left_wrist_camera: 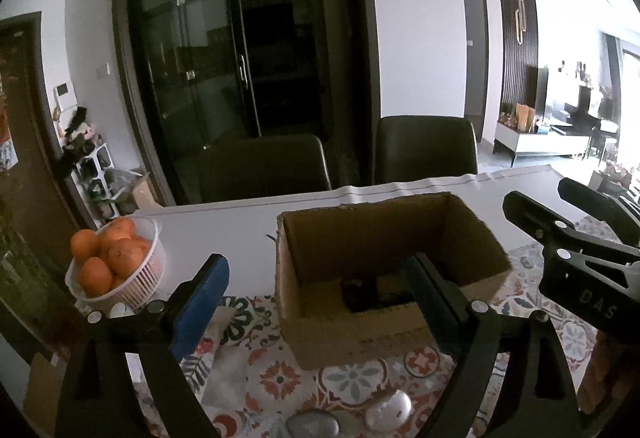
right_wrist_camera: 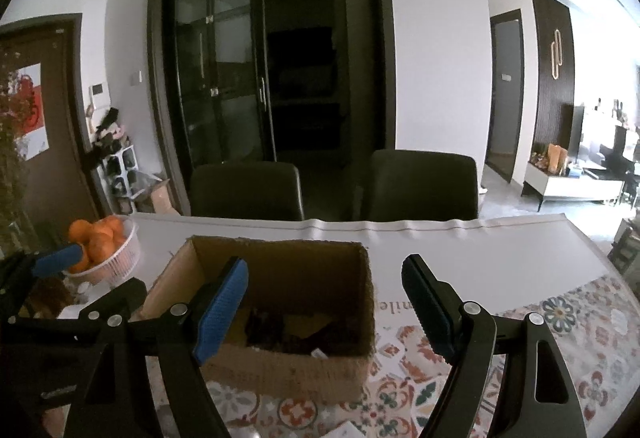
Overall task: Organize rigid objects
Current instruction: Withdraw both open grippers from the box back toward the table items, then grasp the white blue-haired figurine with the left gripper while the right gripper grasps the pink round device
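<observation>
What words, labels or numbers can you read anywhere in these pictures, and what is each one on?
"DAS": on the right gripper, the black body at the right edge of the left wrist view.
"nile": cut-off letters on the white sheet, beside the cardboard box.
Dark print on the cardboard box front, left wrist view: too blurred to read.

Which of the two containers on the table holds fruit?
The white basket at the left, full of oranges. The cardboard box holds only dark items.
</observation>
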`<state>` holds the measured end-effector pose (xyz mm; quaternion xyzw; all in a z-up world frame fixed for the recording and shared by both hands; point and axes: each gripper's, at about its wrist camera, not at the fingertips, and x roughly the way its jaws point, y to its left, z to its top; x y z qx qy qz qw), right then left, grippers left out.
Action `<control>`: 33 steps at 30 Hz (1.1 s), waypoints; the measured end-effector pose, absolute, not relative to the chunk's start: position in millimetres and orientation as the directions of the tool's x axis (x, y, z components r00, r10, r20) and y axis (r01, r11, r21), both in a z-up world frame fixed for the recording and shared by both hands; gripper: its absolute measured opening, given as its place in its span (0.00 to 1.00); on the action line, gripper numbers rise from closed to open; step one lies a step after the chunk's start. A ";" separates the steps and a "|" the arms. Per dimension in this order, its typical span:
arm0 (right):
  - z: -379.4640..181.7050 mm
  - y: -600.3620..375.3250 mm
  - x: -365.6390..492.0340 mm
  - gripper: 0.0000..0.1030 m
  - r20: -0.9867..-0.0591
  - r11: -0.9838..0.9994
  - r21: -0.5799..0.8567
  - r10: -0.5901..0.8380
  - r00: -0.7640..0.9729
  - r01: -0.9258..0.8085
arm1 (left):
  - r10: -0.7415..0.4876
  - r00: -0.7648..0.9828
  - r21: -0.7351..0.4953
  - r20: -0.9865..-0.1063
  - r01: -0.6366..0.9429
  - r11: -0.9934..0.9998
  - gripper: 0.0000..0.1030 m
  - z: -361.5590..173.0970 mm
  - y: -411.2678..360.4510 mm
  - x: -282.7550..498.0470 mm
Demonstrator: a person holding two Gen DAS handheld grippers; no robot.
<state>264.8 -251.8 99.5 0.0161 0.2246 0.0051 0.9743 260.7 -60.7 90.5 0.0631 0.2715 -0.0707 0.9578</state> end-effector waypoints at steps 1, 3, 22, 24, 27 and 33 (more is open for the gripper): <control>100.9 -252.5 259.2 0.78 -0.432 0.999 0.033 0.013 0.902 0.001 | -0.101 0.845 0.083 -0.525 0.168 0.982 0.88 91.5 -61.1 256.3; 102.8 -254.5 249.6 0.78 -0.424 1.000 0.026 0.003 0.906 0.009 | -0.094 0.851 0.089 -0.516 0.163 0.983 0.88 92.5 -62.1 245.1; 90.7 -265.2 167.1 0.86 -0.390 0.997 -0.027 -0.083 0.917 0.079 | -0.080 0.863 0.120 -0.499 0.161 0.980 0.89 72.8 -73.6 169.8; 86.8 -265.2 161.1 0.87 -0.390 0.996 -0.025 -0.084 0.917 0.080 | -0.082 0.863 0.117 -0.499 0.161 0.980 0.89 69.1 -72.7 163.3; 80.3 -264.7 152.6 0.88 -0.395 0.996 -0.025 -0.084 0.915 0.081 | -0.084 0.850 0.115 -0.520 0.167 0.979 0.89 60.2 -72.7 158.4; 60.5 -264.9 142.0 0.89 -0.436 0.995 -0.030 -0.099 0.895 0.095 | -0.073 0.829 0.122 -0.555 0.168 0.978 0.89 37.7 -71.9 149.3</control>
